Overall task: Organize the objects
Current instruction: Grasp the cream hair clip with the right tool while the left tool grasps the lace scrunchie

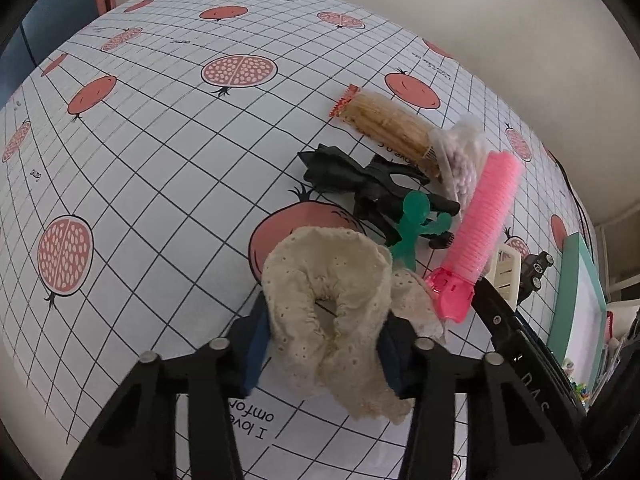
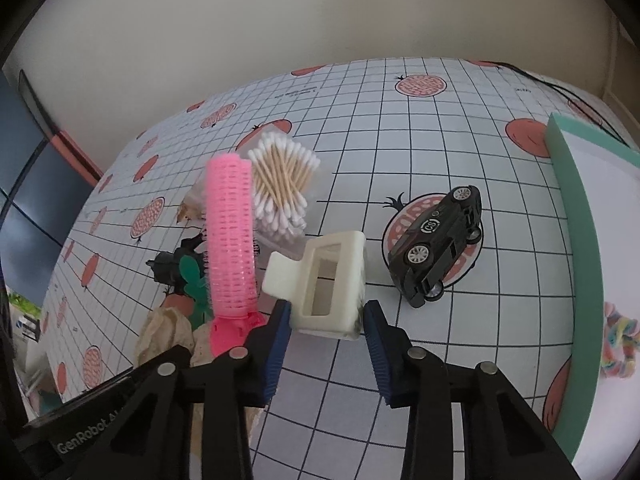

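Note:
In the left wrist view my left gripper [image 1: 326, 342] is shut on a cream lace scrunchie [image 1: 328, 280], which bulges up between the blue pads over the pomegranate-print tablecloth [image 1: 160, 160]. In the right wrist view my right gripper [image 2: 326, 330] is shut on a cream hair claw clip [image 2: 324, 280], both blue pads pressing its lower sides. A pink hair roller [image 2: 232, 236] lies just left of the clip and right of the scrunchie [image 2: 168, 332].
Behind the scrunchie lie a green figure [image 1: 416, 220], a black toy [image 1: 360, 184], a toothpick packet [image 1: 388, 124] and a bag of cotton swabs [image 2: 284, 188]. A black toy car [image 2: 440, 248] lies on its side. A green-rimmed white tray [image 2: 576, 208] at right holds a colourful scrunchie [image 2: 618, 344].

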The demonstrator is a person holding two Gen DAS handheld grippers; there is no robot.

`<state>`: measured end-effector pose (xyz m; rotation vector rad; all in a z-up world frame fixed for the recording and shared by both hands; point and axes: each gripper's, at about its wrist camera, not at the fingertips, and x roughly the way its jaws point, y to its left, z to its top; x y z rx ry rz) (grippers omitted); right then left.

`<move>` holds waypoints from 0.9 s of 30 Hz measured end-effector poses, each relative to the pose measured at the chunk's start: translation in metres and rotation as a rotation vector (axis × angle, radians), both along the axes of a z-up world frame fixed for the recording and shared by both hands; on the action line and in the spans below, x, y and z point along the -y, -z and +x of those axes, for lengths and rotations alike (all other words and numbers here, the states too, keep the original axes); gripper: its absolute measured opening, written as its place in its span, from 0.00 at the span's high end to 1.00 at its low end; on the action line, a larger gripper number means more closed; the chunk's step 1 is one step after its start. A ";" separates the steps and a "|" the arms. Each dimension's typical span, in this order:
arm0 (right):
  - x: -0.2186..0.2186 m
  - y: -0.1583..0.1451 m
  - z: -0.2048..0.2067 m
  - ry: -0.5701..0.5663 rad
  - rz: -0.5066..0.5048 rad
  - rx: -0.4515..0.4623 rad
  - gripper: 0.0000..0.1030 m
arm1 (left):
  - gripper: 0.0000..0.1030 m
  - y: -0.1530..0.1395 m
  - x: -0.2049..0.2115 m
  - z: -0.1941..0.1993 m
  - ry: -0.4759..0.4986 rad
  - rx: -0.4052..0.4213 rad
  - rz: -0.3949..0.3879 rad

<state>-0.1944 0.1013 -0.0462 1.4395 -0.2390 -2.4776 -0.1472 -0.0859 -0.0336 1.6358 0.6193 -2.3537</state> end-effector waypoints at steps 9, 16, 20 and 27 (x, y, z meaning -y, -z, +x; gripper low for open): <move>-0.011 -0.005 0.002 0.021 -0.048 0.009 0.61 | 0.79 -0.002 0.001 -0.001 -0.008 -0.029 0.049; -0.022 -0.017 0.007 0.032 -0.076 -0.012 0.62 | 0.81 -0.015 0.013 0.008 -0.058 -0.083 0.069; -0.027 -0.025 0.011 0.031 -0.083 -0.027 0.62 | 0.82 -0.023 0.020 0.012 -0.082 -0.121 0.083; -0.038 -0.035 0.017 0.037 -0.098 -0.048 0.62 | 0.82 -0.043 0.021 0.019 -0.098 -0.206 0.091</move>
